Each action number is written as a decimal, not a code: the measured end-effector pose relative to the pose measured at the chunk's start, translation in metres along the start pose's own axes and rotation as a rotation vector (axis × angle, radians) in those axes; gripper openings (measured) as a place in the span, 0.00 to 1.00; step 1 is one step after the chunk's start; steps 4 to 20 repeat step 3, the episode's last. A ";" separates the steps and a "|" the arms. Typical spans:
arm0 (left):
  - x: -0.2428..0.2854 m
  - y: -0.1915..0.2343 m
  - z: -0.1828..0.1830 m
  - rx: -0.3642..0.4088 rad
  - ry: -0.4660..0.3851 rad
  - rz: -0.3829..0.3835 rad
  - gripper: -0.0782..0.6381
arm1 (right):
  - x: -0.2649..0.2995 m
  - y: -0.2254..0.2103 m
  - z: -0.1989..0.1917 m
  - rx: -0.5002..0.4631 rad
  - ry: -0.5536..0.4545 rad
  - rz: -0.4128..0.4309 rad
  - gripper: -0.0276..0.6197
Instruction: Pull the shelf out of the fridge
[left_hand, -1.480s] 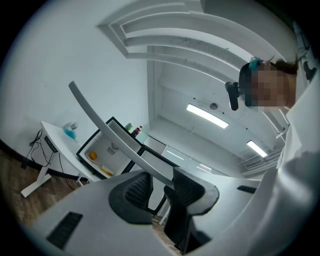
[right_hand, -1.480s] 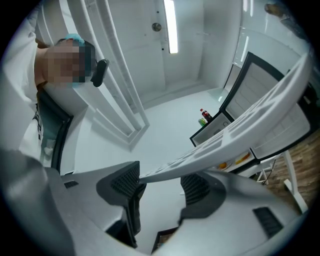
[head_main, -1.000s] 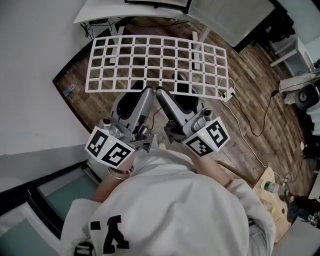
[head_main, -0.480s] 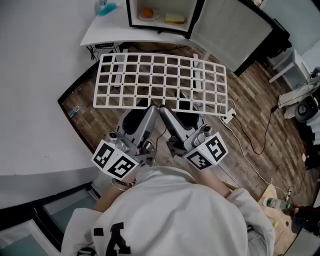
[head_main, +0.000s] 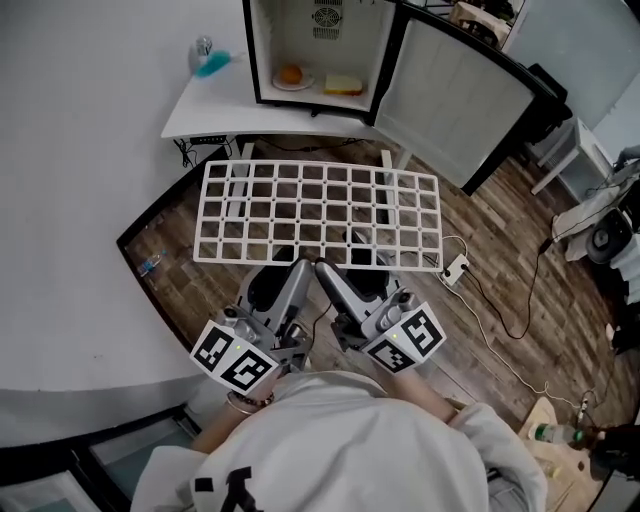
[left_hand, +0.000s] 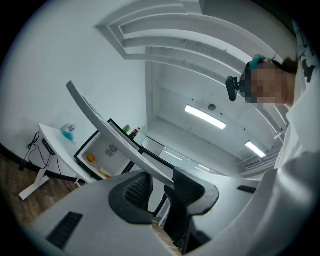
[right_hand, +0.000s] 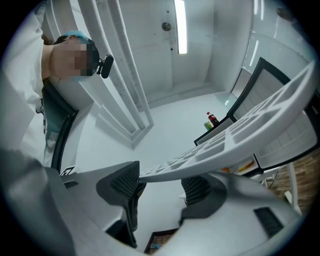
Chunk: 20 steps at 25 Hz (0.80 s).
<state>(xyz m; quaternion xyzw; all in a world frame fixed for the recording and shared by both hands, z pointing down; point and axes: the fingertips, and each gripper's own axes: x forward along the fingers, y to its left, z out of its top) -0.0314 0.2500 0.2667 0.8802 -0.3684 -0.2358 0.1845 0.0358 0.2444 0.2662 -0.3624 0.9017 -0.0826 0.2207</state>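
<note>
Head view: left gripper (head_main: 297, 268) and right gripper (head_main: 323, 270) fingers clamped on shelf (head_main: 320, 212) at its 6 o'clock edge; best carried level.

White grid over a brown floor, grey tools, black-and-white fridge.

The white plastic grid shelf (head_main: 320, 215) is a lattice of square openings, with the brown wood-plank floor (head_main: 500, 270) showing through. The left gripper (head_main: 298, 266) and right gripper (head_main: 322, 270) are pale grey with black ribbed pads (left_hand: 136, 187). Each marker cube (head_main: 235, 358) carries black squares on white. The black-framed small fridge (head_main: 300, 40) is white inside and holds an orange round fruit (head_main: 290, 74) and a pale yellow block (head_main: 343, 85). A turquoise object (head_main: 210, 62) sits at the far left corner of the white table (head_main: 215, 110). The person's white top (head_main: 380, 440) bears black lettering.
</note>
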 end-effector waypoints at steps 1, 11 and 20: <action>0.000 0.001 -0.002 -0.005 0.004 0.002 0.29 | -0.001 -0.001 -0.001 0.002 0.002 -0.002 0.45; 0.000 0.003 -0.004 -0.014 0.011 0.004 0.29 | -0.001 -0.003 -0.004 0.002 0.005 -0.006 0.45; 0.000 0.003 -0.004 -0.014 0.011 0.004 0.29 | -0.001 -0.003 -0.004 0.002 0.005 -0.006 0.45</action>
